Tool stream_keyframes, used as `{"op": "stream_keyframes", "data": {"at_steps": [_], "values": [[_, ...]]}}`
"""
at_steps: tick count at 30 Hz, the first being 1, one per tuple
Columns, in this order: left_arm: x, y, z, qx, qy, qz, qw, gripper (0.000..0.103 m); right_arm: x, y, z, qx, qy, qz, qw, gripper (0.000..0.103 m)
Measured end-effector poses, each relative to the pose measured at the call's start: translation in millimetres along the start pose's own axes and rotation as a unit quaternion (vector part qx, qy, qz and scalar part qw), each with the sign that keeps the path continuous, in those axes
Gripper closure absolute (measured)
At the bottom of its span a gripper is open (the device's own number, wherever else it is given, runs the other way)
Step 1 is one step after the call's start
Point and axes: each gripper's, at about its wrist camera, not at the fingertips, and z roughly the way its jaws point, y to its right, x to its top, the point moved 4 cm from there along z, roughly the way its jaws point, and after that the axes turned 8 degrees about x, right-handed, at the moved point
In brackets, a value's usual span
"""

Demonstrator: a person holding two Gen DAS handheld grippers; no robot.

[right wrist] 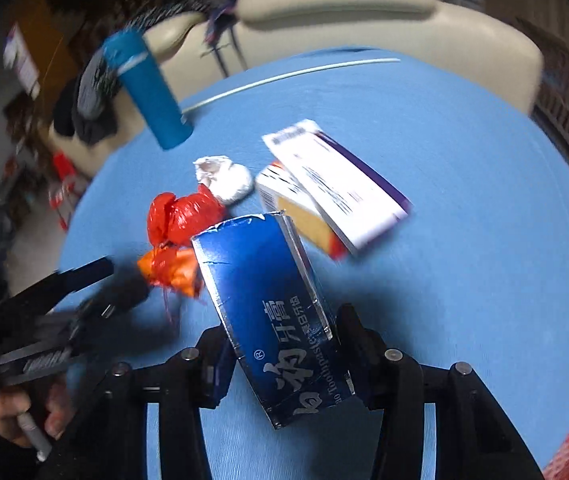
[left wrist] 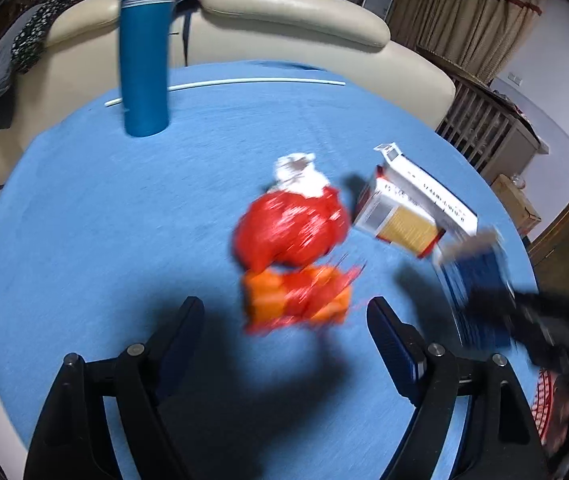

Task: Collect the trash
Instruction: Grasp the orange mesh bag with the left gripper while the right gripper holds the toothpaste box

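Two grippers worked over the blue table [left wrist: 84, 216], and the one relation that mattered was how the remaining litter lay from the left gripper [left wrist: 284, 320]. Its fingers stood wide with nothing between them, and just ahead of the gap sat the orange wrapper [left wrist: 296, 296], touching the red bag [left wrist: 290, 228] beyond it, with a white wad [left wrist: 298, 174] at the bag's far end. That little line of trash ran away from the fingers, straight along their pointing, so I judged the left hand nearer to it and needing only to push forward and close. The right gripper [right wrist: 284, 340] had its fingers narrowed on a blue toothpaste box [right wrist: 268, 300], held near its lower end, long axis tilting up and away to the left. Two more boxes [right wrist: 324, 192] lay stacked, askew, beyond it to the right.
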Motion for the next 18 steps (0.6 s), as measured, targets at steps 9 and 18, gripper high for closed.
{"op": "stream_keyframes", "data": {"at_steps": [9,18], "values": [[10,19,47,0.071,-0.022,0.039,0.9964,0.033,-45,26,-52,0.031,0.057,0.085,0.994,0.053],[-13,20,-20,0.045,0.023,0.053,0.9973,0.034,-56,22,-78,0.038,0.105,0.115,0.987,0.053]]}}
